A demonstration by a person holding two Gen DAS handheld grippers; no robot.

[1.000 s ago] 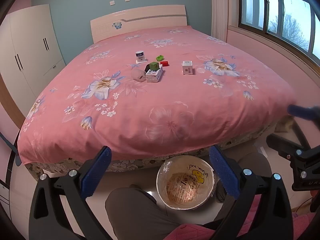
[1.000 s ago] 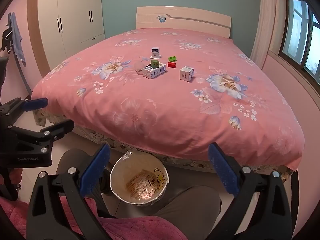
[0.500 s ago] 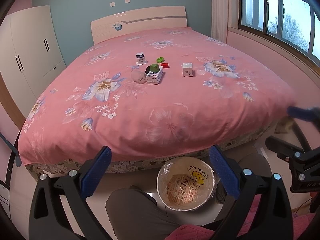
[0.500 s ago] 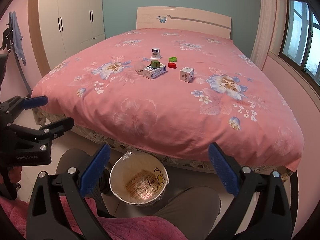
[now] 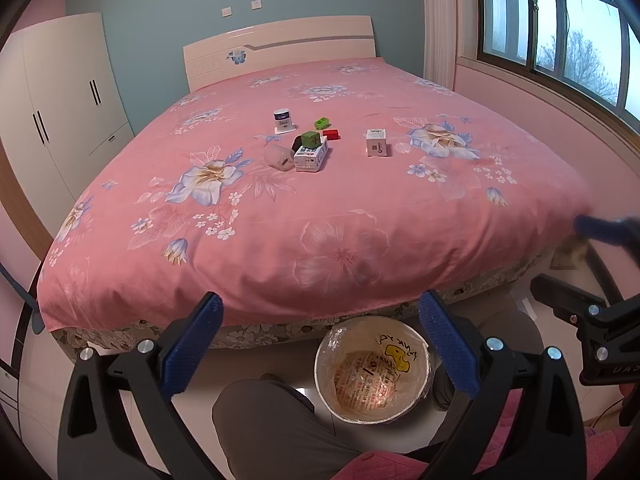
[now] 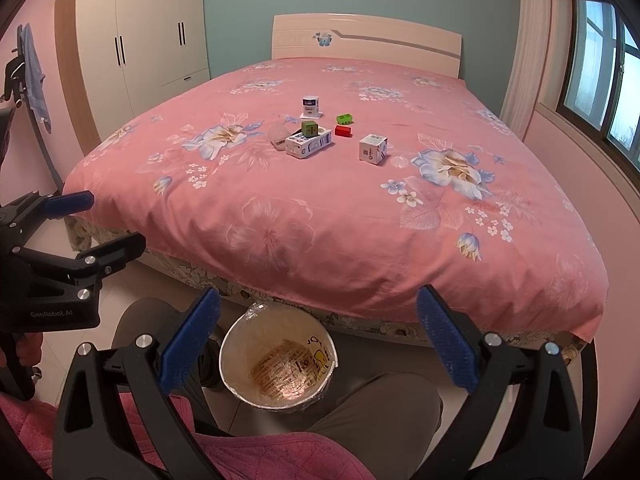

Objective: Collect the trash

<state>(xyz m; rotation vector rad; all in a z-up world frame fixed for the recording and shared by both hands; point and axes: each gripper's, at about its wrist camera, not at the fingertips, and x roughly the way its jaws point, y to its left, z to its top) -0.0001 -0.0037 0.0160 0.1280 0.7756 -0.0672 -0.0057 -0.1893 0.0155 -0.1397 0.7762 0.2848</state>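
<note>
Several bits of trash lie mid-bed: a white carton (image 5: pixel 311 156) (image 6: pixel 308 143) with a green cube (image 5: pixel 309 138) on it, a clear plastic cup (image 5: pixel 279 157) on its side, a small white box (image 5: pixel 377 143) (image 6: pixel 372 149), a red block (image 5: pixel 331 134), a green block (image 5: pixel 322 123) and a white jar (image 5: pixel 283 119). A lined trash bin (image 5: pixel 373 368) (image 6: pixel 278 360) stands on the floor at the bed's foot. My left gripper (image 5: pixel 320 344) and right gripper (image 6: pixel 318 340) are open and empty, low over the bin, far from the trash.
The pink floral bed (image 5: pixel 320 208) fills the room's middle. A white wardrobe (image 6: pixel 148 36) stands at the left, a window (image 5: pixel 560 28) at the right. The person's knees (image 5: pixel 272 416) are on either side of the bin.
Both grippers stay open and have barely moved; the view has shifted very slightly.
</note>
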